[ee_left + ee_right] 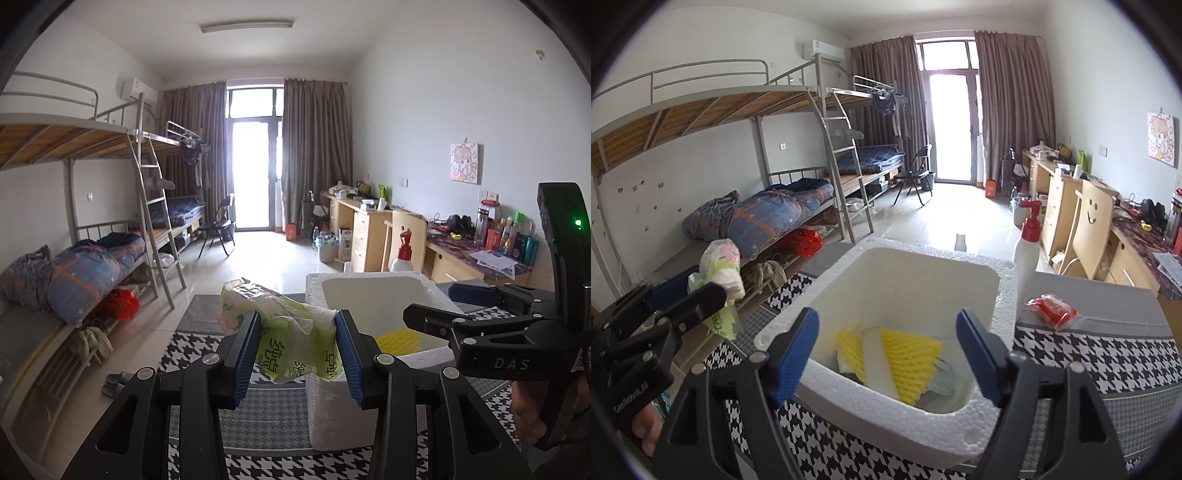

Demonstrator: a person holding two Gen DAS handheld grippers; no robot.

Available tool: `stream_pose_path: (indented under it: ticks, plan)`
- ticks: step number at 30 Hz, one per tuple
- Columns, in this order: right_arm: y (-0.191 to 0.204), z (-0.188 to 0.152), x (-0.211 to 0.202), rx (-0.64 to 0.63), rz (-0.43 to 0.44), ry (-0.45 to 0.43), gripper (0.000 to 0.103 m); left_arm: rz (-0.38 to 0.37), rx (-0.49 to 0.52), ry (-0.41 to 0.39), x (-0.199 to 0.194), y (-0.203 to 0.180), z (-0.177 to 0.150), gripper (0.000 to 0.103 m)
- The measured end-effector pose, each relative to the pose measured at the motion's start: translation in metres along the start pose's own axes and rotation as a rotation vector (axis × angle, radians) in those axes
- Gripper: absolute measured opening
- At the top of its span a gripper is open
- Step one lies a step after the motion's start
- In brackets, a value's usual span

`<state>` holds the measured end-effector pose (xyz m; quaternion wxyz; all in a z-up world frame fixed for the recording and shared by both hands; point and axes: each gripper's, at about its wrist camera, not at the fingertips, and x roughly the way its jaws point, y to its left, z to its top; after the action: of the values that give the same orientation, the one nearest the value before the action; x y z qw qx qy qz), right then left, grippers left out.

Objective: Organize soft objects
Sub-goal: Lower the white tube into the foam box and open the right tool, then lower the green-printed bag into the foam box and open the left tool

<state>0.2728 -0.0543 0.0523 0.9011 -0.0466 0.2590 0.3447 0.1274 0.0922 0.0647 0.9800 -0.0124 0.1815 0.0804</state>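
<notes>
Left hand-held gripper (297,349) clamps tissue pack (284,332); right hand-held gripper (886,354) open over foam box (1006,291)

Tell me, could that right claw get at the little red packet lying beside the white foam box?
Probably yes. The right claw is open and empty above the foam box, and the red packet lies bare on the grey mat just right of it, with nothing between. The pump bottle stands farther back.

Desk (1108,350) draped in houndstooth cloth with a grey border, filling the lower frame. Directly on it: white foam box (960,417) at centre (open-topped), white pump bottle (1028,247) with red cap just right of the box, small red packet (1052,311) at right.
</notes>
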Motion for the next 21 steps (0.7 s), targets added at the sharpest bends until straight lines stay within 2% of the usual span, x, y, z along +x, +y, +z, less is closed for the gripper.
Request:
stream_pose_path:
  ticks: [21]
  plan:
    - [-0.015, -0.006, -0.019, 0.034, -0.021, -0.025, 0.086, -0.069, 0.018, 0.011, 0.012, -0.014, 0.011, 0.044]
